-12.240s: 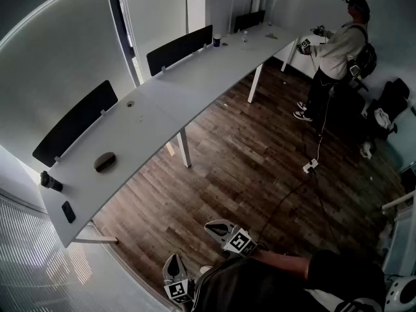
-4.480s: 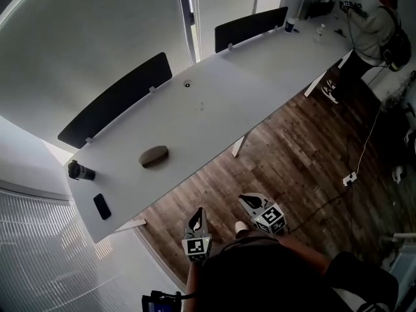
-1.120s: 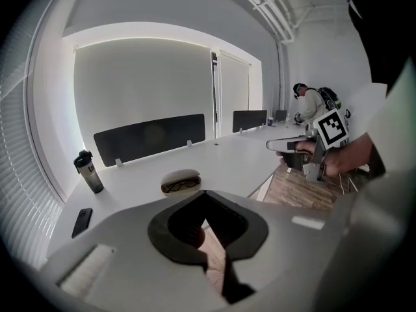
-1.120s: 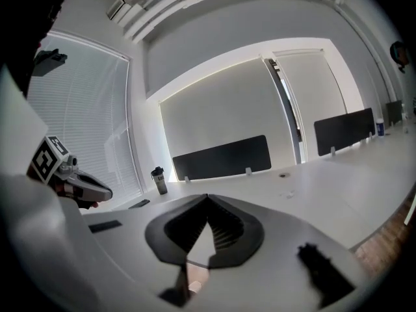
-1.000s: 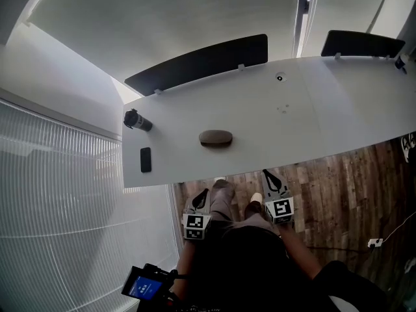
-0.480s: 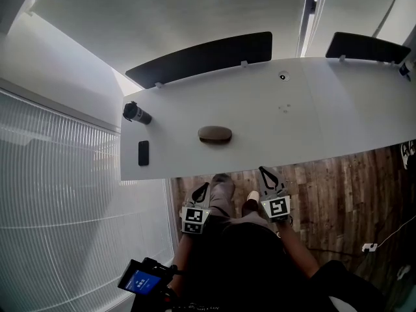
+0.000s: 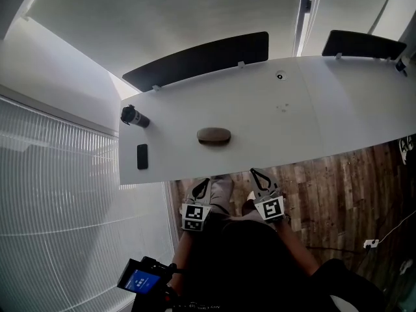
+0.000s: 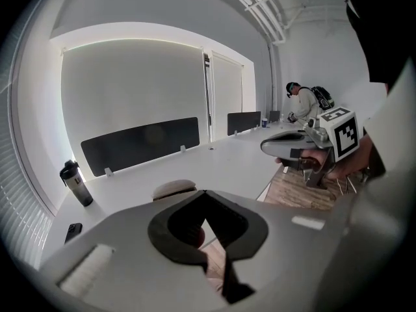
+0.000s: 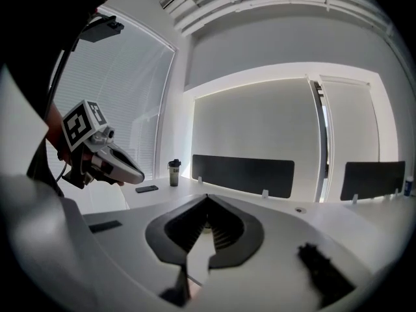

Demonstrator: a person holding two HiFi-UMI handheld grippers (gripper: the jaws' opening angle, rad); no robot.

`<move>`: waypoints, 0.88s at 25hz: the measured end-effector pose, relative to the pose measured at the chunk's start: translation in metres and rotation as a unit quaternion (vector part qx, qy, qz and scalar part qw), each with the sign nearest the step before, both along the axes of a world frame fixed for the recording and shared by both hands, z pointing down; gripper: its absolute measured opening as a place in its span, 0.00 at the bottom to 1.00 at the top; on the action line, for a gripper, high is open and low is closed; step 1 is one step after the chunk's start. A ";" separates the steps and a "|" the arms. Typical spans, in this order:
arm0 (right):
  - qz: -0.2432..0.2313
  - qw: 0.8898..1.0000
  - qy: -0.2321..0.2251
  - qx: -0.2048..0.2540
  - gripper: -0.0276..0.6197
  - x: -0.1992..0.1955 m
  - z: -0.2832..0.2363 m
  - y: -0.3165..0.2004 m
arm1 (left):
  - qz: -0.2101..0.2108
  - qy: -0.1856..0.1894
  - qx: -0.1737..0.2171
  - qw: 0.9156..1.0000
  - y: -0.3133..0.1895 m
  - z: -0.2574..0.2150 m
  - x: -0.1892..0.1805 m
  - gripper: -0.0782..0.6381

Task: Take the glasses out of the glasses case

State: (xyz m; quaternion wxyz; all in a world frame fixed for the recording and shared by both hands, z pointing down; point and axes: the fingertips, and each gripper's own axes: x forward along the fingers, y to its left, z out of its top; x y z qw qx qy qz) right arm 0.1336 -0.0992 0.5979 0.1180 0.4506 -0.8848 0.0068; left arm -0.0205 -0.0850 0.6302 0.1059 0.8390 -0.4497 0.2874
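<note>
The glasses case (image 7: pixel 214 135), a closed brown oval, lies on the white table (image 7: pixel 325 109) near its front edge. Both grippers hover over the floor just short of that edge, nothing in them. My left gripper (image 7: pixel 202 184) is shut, below and slightly left of the case. My right gripper (image 7: pixel 254 173) is shut, below and right of the case. In the left gripper view the case (image 8: pixel 173 188) shows just beyond the shut jaw tips (image 8: pixel 205 191), with the right gripper (image 8: pixel 292 145) to the right. The right gripper view does not show the case.
A dark bottle (image 7: pixel 134 117) and a black phone (image 7: pixel 142 156) stand at the table's left end. Black divider panels (image 7: pixel 195 60) line the far edge. A person (image 8: pixel 304 103) stands at the table's far end. Wooden floor (image 7: pixel 338 174) lies below the table edge.
Both grippers have drifted a little up the picture toward the table's front edge, and the right one has rolled slightly. The case has not moved.
</note>
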 end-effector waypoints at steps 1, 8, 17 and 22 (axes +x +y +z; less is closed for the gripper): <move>-0.008 1.000 0.013 0.003 0.05 -0.004 0.002 0.001 | -0.004 0.004 -0.001 1.000 -0.001 0.002 -0.002 0.11; -0.042 0.998 0.053 0.000 0.05 -0.019 0.009 0.003 | -0.030 0.046 -0.011 0.998 -0.012 0.025 -0.003 0.11; -0.052 0.995 0.088 -0.019 0.05 -0.029 0.019 -0.012 | 0.001 0.067 -0.014 0.998 -0.035 0.038 0.003 0.11; -0.074 0.990 0.112 -0.040 0.05 -0.050 0.024 -0.031 | 0.003 0.070 -0.028 0.997 -0.058 0.049 -0.011 0.11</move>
